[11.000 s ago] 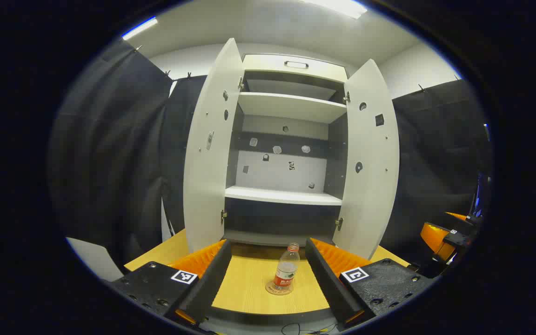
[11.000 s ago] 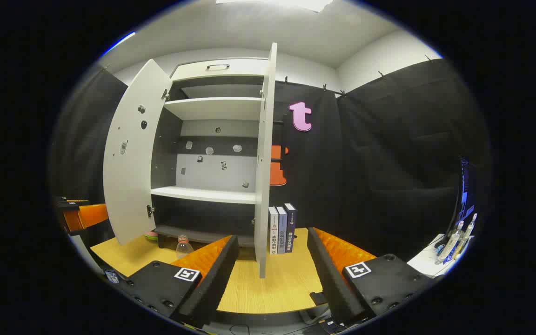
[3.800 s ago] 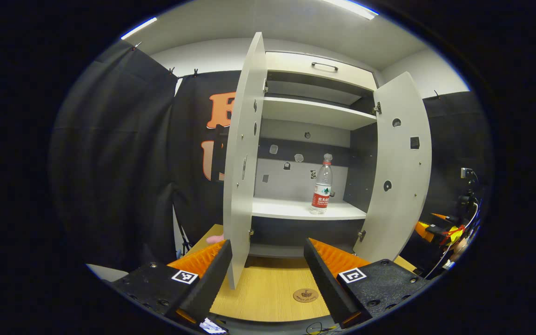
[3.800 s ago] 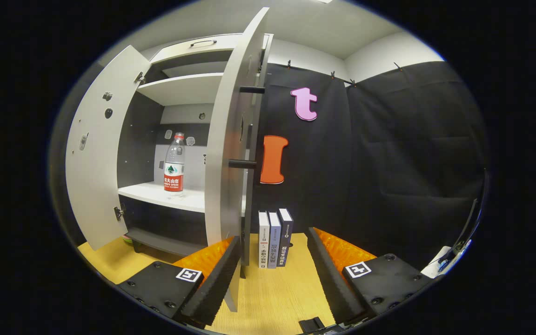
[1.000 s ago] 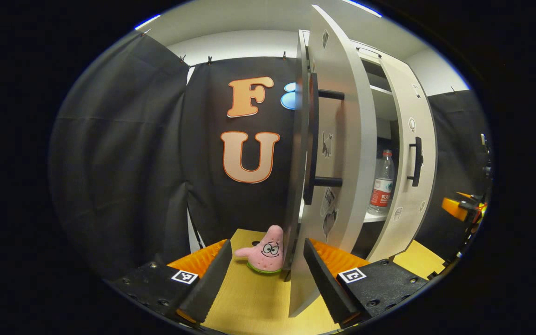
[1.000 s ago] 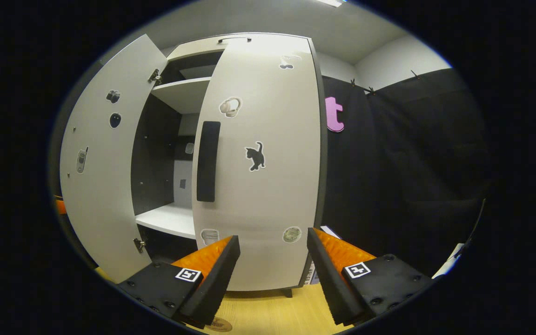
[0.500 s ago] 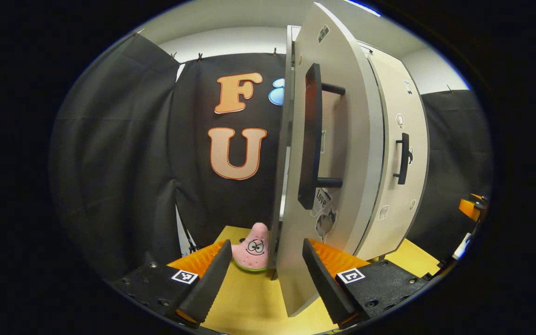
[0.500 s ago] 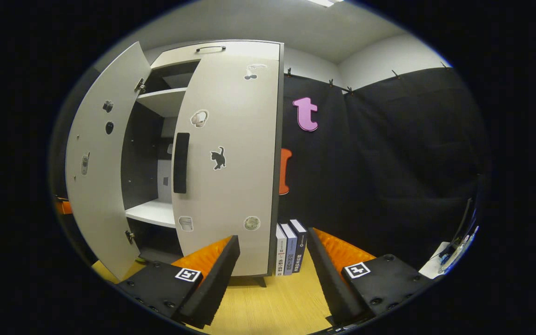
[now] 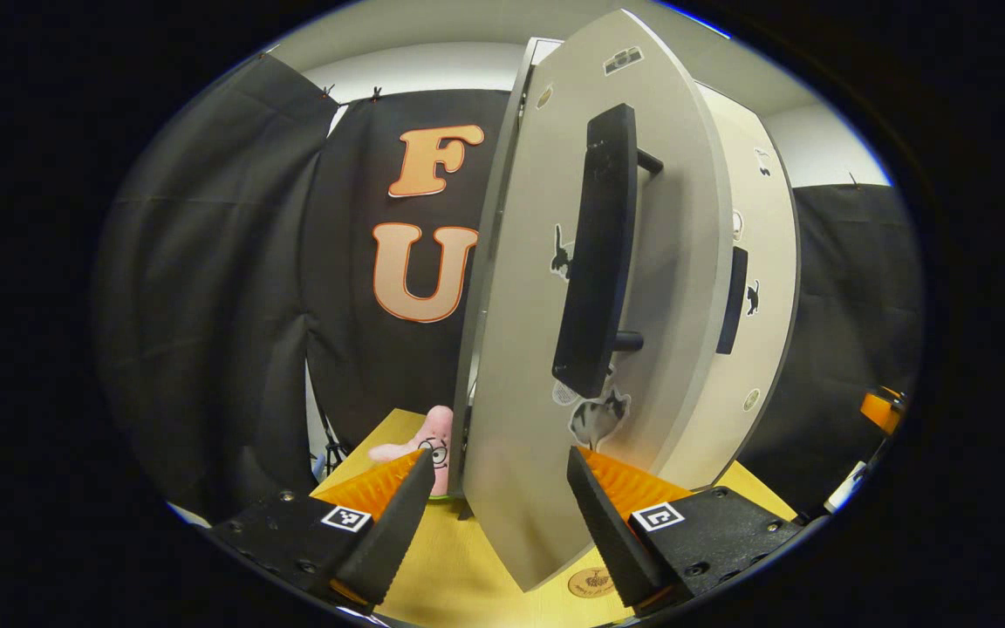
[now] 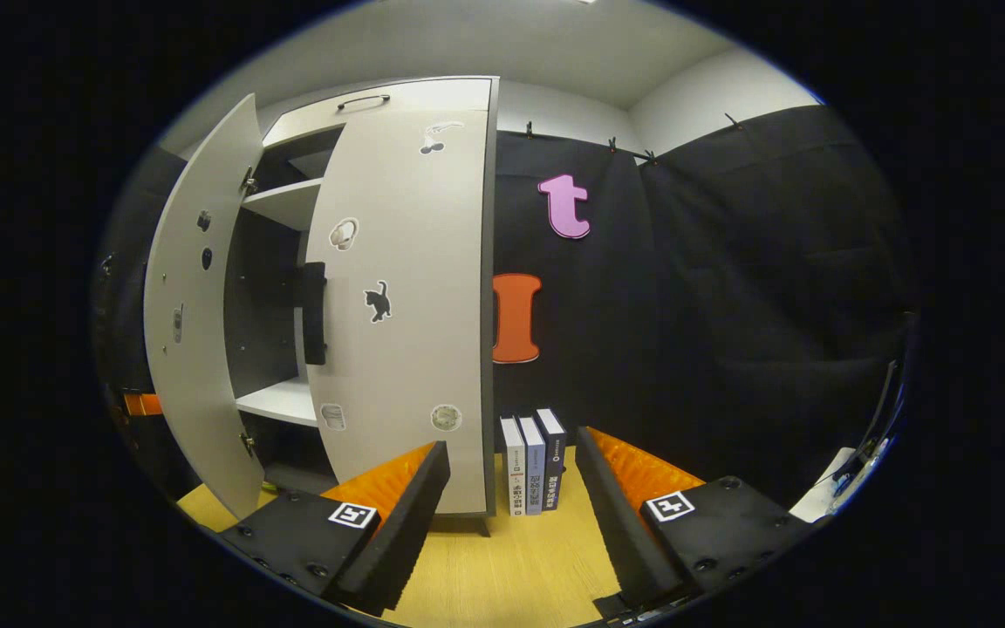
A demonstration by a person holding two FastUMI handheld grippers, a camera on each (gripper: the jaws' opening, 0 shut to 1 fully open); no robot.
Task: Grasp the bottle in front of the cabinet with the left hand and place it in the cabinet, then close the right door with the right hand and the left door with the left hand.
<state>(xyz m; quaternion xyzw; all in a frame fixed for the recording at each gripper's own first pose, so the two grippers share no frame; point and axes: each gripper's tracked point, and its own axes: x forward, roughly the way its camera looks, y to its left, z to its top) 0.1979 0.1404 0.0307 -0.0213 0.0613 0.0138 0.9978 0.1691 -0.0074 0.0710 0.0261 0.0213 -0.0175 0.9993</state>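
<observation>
Grey-white board is what I see between my left gripper's (image 9: 494, 515) spread fingers: the lower edge of the cabinet's left door (image 9: 546, 349), half swung, stands in the gap. I cannot tell whether either finger touches it. That door's long dark handle (image 9: 597, 262) faces me, and beyond it lies the right door (image 9: 751, 288), flat against the cabinet front. My right gripper (image 10: 511, 515) is also wide apart, holding nothing, its fingers hovering over the wooden table (image 10: 520, 567) just before the cabinet's right corner. From that side I see the right door (image 10: 415, 305) shut, with a black cat sticker (image 10: 375, 301) on it, and the left door (image 10: 197, 323) still ajar, so a slice of the cabinet's inside shows: two white shelves (image 10: 280, 401), bare in the part I can see. The bottle must be behind the doors; I cannot make it out. Beside the cabinet on the right stand three books (image 10: 533, 467). On its left, in the left gripper view, a pink star plush (image 9: 428, 440) sits on the table, and a round coaster (image 9: 591, 582) lies before the door.
</observation>
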